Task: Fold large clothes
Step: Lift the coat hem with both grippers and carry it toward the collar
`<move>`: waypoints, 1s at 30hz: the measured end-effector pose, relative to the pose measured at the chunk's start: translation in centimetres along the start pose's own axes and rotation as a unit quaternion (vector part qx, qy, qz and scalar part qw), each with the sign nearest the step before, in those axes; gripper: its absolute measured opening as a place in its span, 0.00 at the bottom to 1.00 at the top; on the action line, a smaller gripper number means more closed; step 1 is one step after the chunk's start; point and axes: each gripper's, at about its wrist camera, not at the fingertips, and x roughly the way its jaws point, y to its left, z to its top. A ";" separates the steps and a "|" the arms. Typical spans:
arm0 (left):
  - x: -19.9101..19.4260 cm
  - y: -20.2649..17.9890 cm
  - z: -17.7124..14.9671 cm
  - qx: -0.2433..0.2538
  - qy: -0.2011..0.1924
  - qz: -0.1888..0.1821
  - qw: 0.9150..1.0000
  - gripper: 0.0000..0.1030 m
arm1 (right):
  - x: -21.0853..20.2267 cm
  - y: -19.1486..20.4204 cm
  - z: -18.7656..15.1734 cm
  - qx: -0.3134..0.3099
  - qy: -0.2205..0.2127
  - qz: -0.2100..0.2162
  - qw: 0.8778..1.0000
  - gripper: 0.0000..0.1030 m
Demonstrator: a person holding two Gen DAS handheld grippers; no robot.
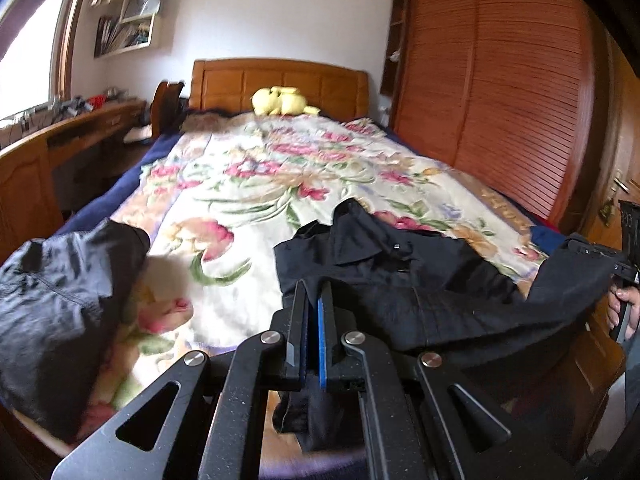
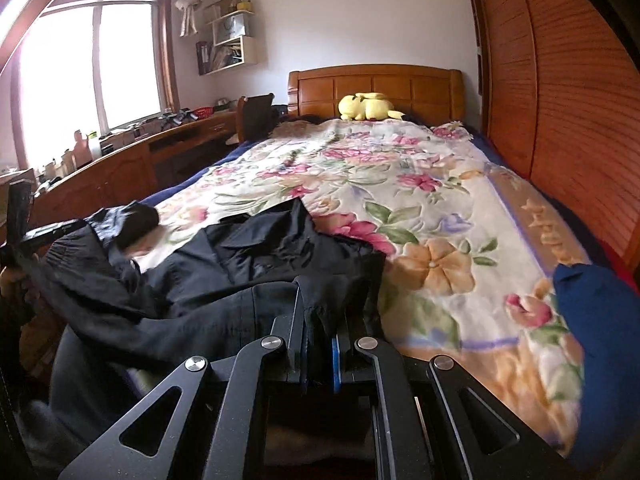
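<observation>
A black collared shirt point(image 1: 400, 276) lies crumpled across the near end of the bed, its collar pointing toward the headboard. My left gripper point(image 1: 313, 286) is shut on one near edge of it, and a fold of black cloth point(image 1: 304, 412) hangs below the fingers. My right gripper point(image 2: 320, 304) is shut on the other near edge of the shirt point(image 2: 248, 264), cloth bunched over its fingers. Each gripper also shows at the rim of the other view: the right gripper point(image 1: 624, 264) with a hand on it, and the left gripper point(image 2: 24, 232).
The bed has a floral blanket point(image 1: 256, 184). A second dark garment point(image 1: 60, 300) lies at its near left corner and a blue cloth point(image 2: 600, 340) at the near right. A yellow plush toy point(image 1: 280, 100) sits by the headboard. A wooden wardrobe point(image 1: 500, 80) stands on the right, a desk point(image 2: 120, 156) on the left.
</observation>
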 end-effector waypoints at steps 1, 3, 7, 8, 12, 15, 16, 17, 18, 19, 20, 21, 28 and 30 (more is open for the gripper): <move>1.1 0.3 0.3 0.001 0.006 0.004 1.000 0.04 | 1.7 -0.3 0.7 0.003 0.002 -0.002 1.000 0.07; 3.3 0.7 1.0 0.010 0.016 0.015 1.000 0.04 | 4.5 -0.9 1.7 -0.001 0.010 -0.011 1.000 0.07; 7.9 1.0 4.0 0.035 0.030 0.034 0.998 0.04 | 10.6 -1.2 4.2 -0.028 0.029 -0.033 0.999 0.07; 8.7 1.0 4.8 0.040 0.030 0.038 0.998 0.04 | 11.6 -1.3 5.0 -0.032 0.033 -0.037 0.998 0.07; 11.5 0.8 8.9 0.056 0.017 0.062 0.996 0.04 | 16.2 -1.4 8.9 -0.054 0.030 -0.067 0.996 0.07; 13.1 1.0 11.6 0.052 0.007 0.075 0.996 0.04 | 18.5 -1.6 12.0 -0.050 0.019 -0.086 0.995 0.07; 13.6 1.1 12.2 0.049 0.006 0.077 0.996 0.04 | 19.3 -1.8 12.9 -0.042 0.018 -0.091 0.995 0.07; 14.3 1.0 12.9 0.046 0.005 0.078 0.996 0.04 | 19.9 -1.8 13.7 -0.037 0.017 -0.096 0.995 0.07; 15.1 0.9 13.5 0.047 0.005 0.082 0.995 0.04 | 20.5 -1.9 14.5 -0.033 0.016 -0.102 0.994 0.07; 15.7 0.7 14.1 0.050 0.006 0.087 0.995 0.04 | 21.4 -1.7 15.3 -0.032 0.015 -0.109 0.993 0.07; 16.2 0.6 14.4 0.053 0.005 0.091 0.994 0.04 | 21.9 -1.4 15.9 -0.034 0.014 -0.117 0.992 0.07; 16.9 0.6 14.9 0.056 0.006 0.095 0.994 0.04 | 22.5 -1.1 16.4 -0.039 0.014 -0.125 0.991 0.07; 21.0 2.7 16.8 0.038 0.029 0.110 0.993 0.04 | 27.9 -1.0 17.4 -0.024 0.032 -0.170 0.985 0.07; 22.2 3.4 16.7 0.035 0.048 0.109 0.992 0.04 | 28.9 -1.1 17.3 -0.013 0.040 -0.166 0.985 0.07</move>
